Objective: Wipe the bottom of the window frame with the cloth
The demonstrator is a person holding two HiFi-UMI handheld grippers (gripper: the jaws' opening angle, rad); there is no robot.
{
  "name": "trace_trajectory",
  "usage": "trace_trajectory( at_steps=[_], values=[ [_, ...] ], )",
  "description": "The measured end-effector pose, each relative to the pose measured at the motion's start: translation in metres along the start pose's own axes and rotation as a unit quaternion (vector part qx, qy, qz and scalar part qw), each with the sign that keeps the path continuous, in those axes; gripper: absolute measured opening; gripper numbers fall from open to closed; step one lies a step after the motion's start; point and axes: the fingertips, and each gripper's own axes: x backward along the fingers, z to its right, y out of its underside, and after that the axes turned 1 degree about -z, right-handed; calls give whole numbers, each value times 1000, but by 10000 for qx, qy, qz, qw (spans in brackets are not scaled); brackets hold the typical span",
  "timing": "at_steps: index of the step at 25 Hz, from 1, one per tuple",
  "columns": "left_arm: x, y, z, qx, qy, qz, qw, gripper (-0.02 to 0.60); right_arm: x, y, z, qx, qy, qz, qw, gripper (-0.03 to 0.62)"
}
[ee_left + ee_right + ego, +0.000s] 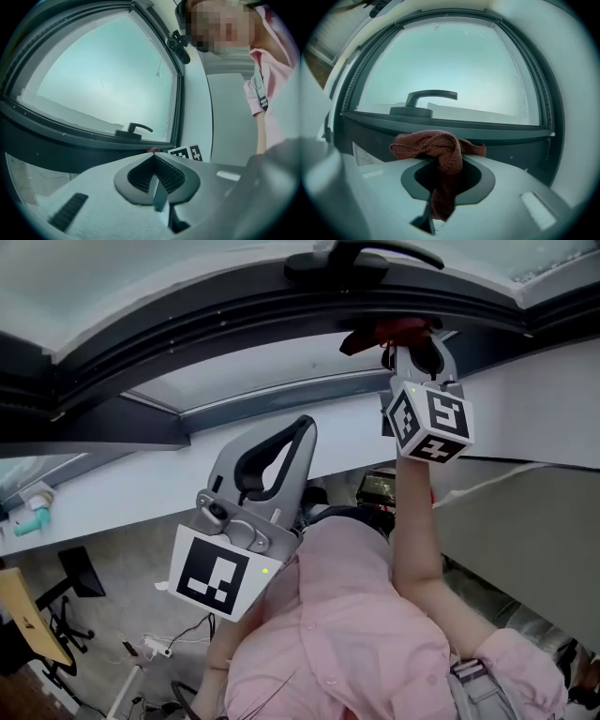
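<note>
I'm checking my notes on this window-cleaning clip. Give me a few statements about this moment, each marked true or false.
1. The right gripper is shut on a red-brown cloth. True.
2. The left gripper has its fingers wide apart. False: they are together, with nothing between them.
3. The cloth is spread out flat. False: it is bunched in the right gripper, up by the dark window frame.
4. A dark handle sits on the window frame. True.
</note>
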Motion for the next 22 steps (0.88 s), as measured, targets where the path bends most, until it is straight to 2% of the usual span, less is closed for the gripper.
trace_trajectory(
  at_steps=[2,4,14,22],
  values=[
    [0,0,1,-9,-41,11,10000,0,0,2,11,-169,143,-24,9998,61],
    [-1,-1,2,-37,-74,31,10000,0,0,3,15,-263,105,-21,9996,61],
    [-4,-4,19,-112,-71,105,9999,0,1,2,14,-103,-39,28,9999,61],
    [-4,-7,26,-177,-174,173,9995,0,2,2,15,-19,79,114,9999,63]
  ],
)
